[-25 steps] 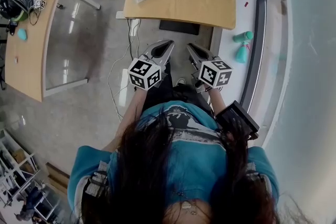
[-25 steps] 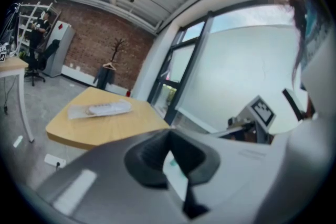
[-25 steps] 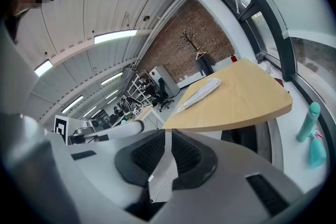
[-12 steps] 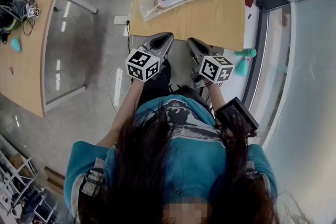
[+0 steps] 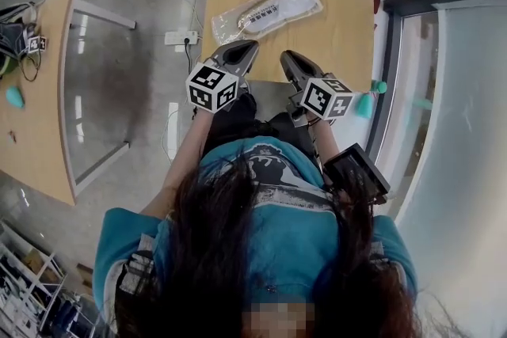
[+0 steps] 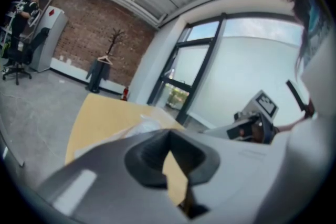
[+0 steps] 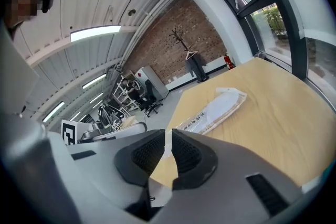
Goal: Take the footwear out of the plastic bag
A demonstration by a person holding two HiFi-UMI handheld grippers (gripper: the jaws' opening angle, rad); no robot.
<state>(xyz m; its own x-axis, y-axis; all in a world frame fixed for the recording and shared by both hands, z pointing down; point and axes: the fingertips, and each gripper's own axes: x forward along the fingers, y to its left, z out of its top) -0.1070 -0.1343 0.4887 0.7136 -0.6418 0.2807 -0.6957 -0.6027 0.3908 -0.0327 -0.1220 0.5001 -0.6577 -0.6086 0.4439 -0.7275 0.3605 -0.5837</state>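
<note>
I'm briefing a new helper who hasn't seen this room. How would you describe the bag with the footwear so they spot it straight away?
Find the light wooden table beside the big window, straight ahead of the person. The plastic bag lies slanted across it. It is clear and crinkly, with long white footwear inside, unlike the small teal objects on the floor nearby.

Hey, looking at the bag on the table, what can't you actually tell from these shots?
- Head view: print on the plastic bag is too small to read.
- Left gripper view: the left gripper hides most of the bag.
- All views: the film blurs the footwear, so one piece or a pair is unclear.
</note>
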